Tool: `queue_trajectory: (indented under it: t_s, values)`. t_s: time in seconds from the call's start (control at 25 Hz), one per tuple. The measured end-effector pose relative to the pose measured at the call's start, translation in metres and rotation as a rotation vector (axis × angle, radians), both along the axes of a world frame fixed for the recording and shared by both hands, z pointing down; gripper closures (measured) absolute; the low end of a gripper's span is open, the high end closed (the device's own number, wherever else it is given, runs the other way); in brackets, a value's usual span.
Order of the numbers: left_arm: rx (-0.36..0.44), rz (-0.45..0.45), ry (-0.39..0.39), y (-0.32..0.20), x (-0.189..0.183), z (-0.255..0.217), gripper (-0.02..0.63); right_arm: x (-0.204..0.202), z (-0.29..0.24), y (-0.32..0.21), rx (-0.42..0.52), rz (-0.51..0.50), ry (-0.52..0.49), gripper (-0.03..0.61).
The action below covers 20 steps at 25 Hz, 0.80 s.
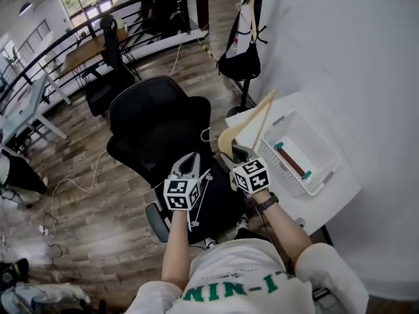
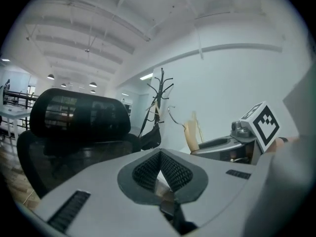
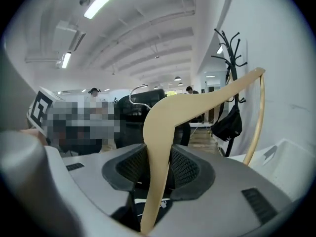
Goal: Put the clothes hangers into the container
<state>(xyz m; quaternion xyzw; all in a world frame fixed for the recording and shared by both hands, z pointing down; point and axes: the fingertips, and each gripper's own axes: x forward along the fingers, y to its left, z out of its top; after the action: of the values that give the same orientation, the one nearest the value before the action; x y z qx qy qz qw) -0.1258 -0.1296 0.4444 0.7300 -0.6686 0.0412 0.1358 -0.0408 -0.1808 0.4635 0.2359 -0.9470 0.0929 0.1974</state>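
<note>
Your right hand-held gripper (image 3: 157,168) is clamped on the wooden hanger (image 3: 165,117), with its pads pressing one arm just below the bend. In the right gripper view that arm climbs from bottom centre to the bend. The other arm then runs toward the upper right, and the metal hook (image 3: 131,98) curls off to the left. In the head view the hanger's long axis slants from the gripper at centre up and to the right. It sits above the left edge of the counter (image 1: 330,208), just left of the white container (image 1: 311,139). Your left hand-held gripper (image 2: 160,154) is at lower centre-left over the black chair (image 1: 157,123), with its jaws pressed together on nothing.
</note>
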Motion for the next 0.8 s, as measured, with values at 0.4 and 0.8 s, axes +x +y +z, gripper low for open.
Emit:
queue_trajectory:
  t_s: [0.4, 0.8]
  values:
    - [0.080, 0.169, -0.030, -0.061, 0.079, -0.045, 0.604, 0.110, -0.090, -0.063, 0.157, 0.215, -0.070, 0.414]
    - [0.105, 0.377, -0.034, -0.107, 0.194, -0.053, 0.604, 0.245, -0.099, -0.120, 0.211, 0.421, 0.002, 0.414]
